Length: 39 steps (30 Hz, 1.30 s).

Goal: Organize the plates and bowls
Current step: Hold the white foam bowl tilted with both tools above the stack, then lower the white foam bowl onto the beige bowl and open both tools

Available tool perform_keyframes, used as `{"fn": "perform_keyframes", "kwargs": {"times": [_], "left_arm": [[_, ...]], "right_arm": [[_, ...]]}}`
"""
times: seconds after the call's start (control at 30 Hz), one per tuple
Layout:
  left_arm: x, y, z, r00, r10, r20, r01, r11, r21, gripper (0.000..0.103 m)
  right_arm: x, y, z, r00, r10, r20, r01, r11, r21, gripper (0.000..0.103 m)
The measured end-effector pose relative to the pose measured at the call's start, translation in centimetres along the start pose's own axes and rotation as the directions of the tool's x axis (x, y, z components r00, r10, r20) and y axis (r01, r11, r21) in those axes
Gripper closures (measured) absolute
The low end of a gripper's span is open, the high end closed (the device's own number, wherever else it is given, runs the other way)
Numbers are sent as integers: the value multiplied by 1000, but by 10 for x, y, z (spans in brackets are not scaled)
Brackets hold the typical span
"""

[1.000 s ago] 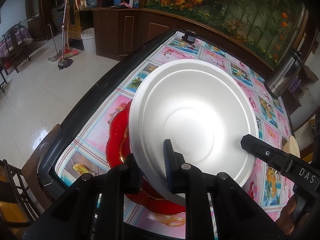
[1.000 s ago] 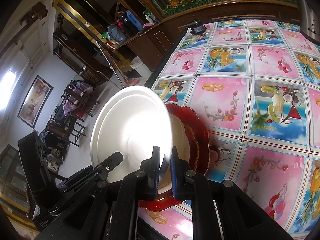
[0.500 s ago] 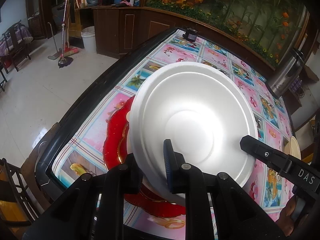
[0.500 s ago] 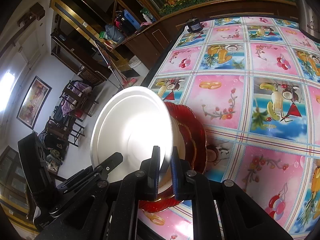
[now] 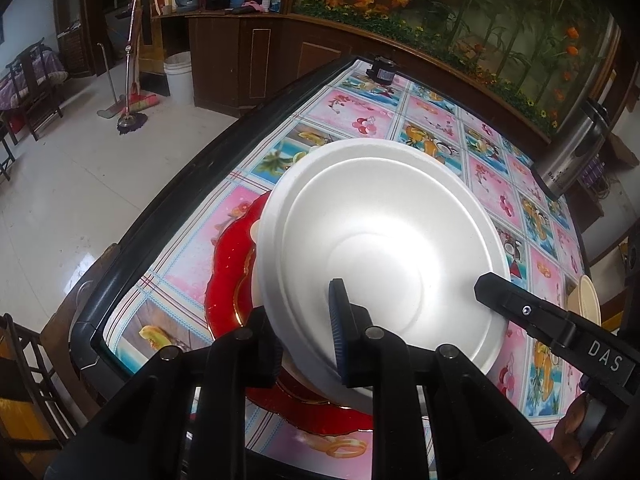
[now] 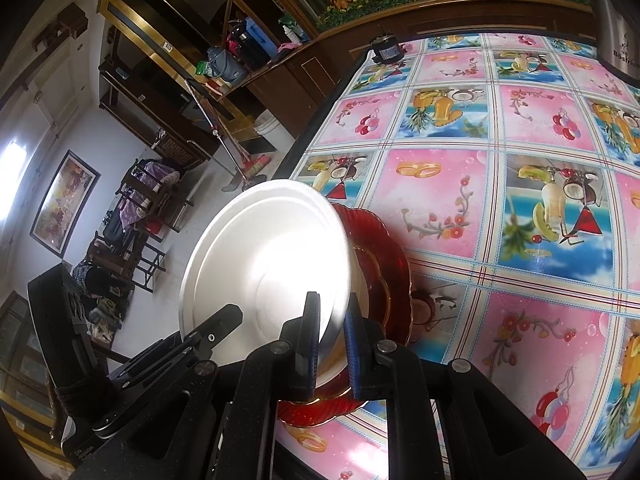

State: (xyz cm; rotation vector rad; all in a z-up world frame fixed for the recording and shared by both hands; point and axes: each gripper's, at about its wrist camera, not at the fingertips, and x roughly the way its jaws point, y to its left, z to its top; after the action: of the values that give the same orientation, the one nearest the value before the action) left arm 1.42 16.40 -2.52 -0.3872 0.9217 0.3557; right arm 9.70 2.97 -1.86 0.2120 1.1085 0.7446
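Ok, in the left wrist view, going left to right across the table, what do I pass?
Red plate → white foam bowl held in the left claw → tip of the right claw → steel flask at the far right edge.

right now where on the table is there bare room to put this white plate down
Free: the wide stretch of patterned tablecloth beyond the red plate, running to the steel flask and the small black device at the far edge. Crowded: the near corner, where the red plate sits under the white plate and both grippers clamp it.
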Motion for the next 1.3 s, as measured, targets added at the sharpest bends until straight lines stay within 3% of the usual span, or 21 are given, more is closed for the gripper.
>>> {"fn": "perform_keyframes", "kwargs": {"times": [0.17, 0.3, 0.37, 0.47, 0.53, 1.07, 1.23, 1.3], "left_arm": [[-2, -4, -1, 1000, -11, 4, 11, 1000, 6, 70], [-4, -4, 0, 1000, -21, 0, 21, 1000, 4, 67], [-6, -3, 0, 1000, -24, 9, 24, 1000, -3, 59], [-17, -1, 2, 998, -29, 51, 30, 999, -16, 39], [-22, 1, 1, 997, -24, 75, 26, 999, -21, 35], [-54, -6, -1, 982, 31, 188, -35, 999, 15, 28], [-60, -8, -3, 978, 40, 206, -43, 999, 13, 27], [-64, -11, -4, 976, 34, 215, -39, 999, 18, 26]], "right_arm": [[1, 1, 1, 1000, 0, -2, 0, 1000, -3, 89], [2, 2, 1, 1000, 0, -1, 0, 1000, -9, 88], [1, 2, 2, 1000, 0, 0, 0, 1000, -5, 87], [-1, 3, 2, 1000, 6, 7, -6, 1000, 0, 80], [-4, 4, 3, 1000, 10, 19, -10, 1000, 0, 71], [-26, 7, 3, 996, 55, 70, -57, 998, 19, 45], [-28, 5, 1, 997, 56, 61, -58, 998, 33, 28], [-28, 4, -1, 997, 57, 45, -59, 998, 35, 25]]}}
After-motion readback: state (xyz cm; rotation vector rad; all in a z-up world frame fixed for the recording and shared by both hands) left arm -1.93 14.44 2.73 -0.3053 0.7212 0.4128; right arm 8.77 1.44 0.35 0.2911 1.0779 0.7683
